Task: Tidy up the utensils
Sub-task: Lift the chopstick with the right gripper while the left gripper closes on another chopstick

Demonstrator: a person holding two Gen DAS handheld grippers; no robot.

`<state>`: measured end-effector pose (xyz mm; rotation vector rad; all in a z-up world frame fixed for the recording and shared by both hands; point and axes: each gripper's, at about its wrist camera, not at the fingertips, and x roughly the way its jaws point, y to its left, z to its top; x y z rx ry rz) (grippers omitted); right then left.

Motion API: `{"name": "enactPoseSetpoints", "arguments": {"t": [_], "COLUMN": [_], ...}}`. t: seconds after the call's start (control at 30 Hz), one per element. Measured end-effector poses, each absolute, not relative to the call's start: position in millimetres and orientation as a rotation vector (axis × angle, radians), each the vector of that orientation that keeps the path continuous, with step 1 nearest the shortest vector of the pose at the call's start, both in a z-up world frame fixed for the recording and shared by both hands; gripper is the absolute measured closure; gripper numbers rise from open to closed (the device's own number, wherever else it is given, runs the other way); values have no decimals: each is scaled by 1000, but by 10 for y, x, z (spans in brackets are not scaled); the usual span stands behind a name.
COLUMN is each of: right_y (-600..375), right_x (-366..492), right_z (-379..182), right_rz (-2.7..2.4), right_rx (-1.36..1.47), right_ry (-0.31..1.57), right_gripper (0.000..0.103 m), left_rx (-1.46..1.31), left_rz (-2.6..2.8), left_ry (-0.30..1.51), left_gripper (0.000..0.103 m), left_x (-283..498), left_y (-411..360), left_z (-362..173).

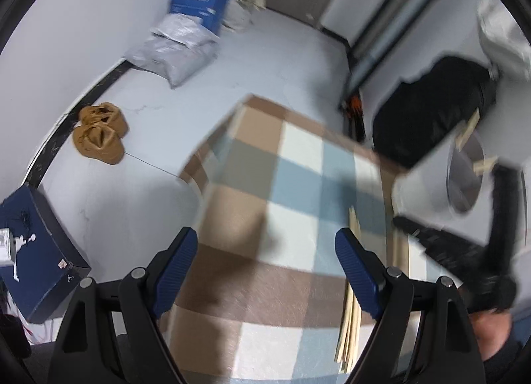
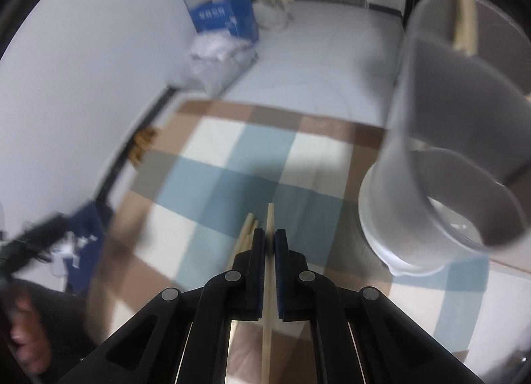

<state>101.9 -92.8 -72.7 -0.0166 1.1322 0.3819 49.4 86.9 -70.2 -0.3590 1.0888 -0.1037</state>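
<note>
Checked tabletop [image 2: 212,158] below, white holder [image 2: 441,184] standing at its right side. Left claw [image 1: 265,267] spread wide and empty over the cloth, loose chopsticks [image 1: 350,324] lying beside its right finger. Right claw [image 2: 269,244] pinched tight on one chopstick [image 2: 269,218], lifted off the rest.

Both views are evenly and rather dimly lit, with no glare seen. Soft shadows are cast on the checked cloth [image 1: 292,218] ahead of the jaws. Motion blur is spread over everything beyond the jaws, which are kept sharp. Edges are bent and darkened by fisheye distortion.
</note>
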Motion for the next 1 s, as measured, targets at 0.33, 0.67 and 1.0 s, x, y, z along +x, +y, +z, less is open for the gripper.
{"name": "enactPoseSetpoints", "arguments": {"t": [0.33, 0.67, 1.0], "right_y": [-1786, -2281, -2302], "right_x": [477, 332, 177], "right_z": [-318, -262, -157], "right_rz": [414, 388, 398], "right_rx": [274, 464, 418], "right_ry": [925, 829, 789], "right_gripper": [99, 99, 99], "left_rx": [-111, 38, 58], "left_rz": [-249, -147, -67], "left_ry": [1272, 1286, 1291], "left_gripper": [21, 21, 20], "left_x": [382, 309, 471], "left_y": [137, 45, 71], "left_z": [-1083, -1230, -1256]}}
